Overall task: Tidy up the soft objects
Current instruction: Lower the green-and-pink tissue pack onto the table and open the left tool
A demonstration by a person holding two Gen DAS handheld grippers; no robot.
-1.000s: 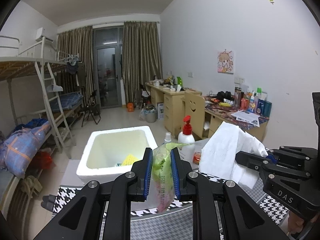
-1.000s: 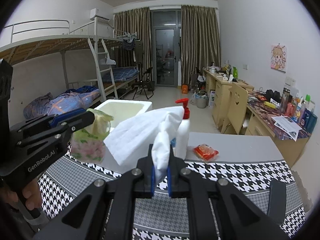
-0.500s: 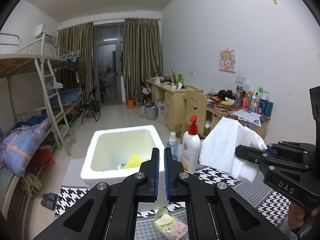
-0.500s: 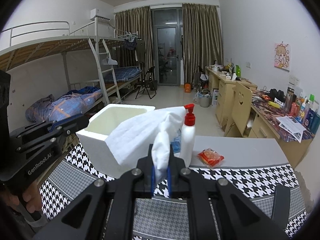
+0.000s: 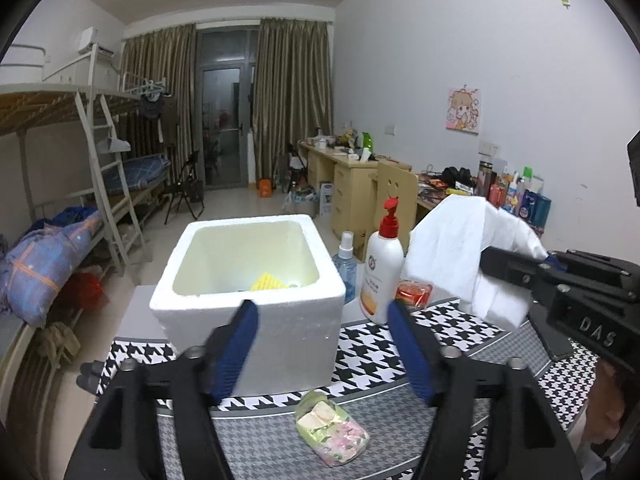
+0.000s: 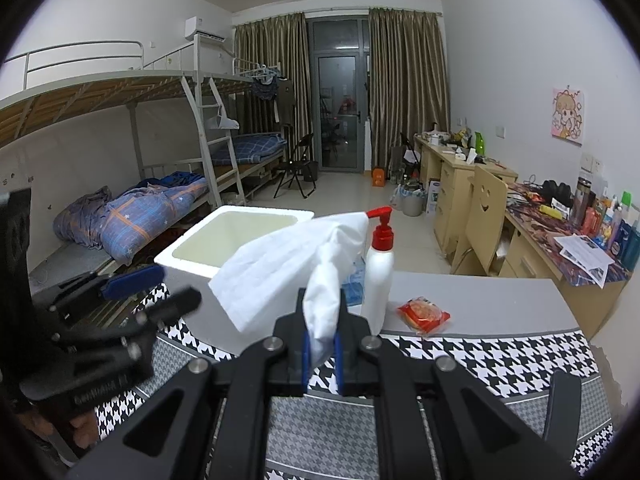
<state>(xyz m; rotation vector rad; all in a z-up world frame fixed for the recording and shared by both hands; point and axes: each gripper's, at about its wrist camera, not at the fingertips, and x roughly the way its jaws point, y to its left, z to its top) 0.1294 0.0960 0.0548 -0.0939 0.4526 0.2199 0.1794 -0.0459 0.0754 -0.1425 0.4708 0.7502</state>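
Left gripper (image 5: 322, 326): jaws just opened, released; tissue pack (image 5: 332, 434) lies on the checked mat at lower centre. Right gripper (image 6: 320, 344), casing marked "DAS": clenched on white cloth (image 6: 288, 268), mid-frame before the foam box (image 5: 248, 276).

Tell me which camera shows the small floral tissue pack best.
The left wrist view: the floral tissue pack lies in full sight on the houndstooth cloth, just in front of the white foam box, below the open left tongs. The right wrist view does not show it.
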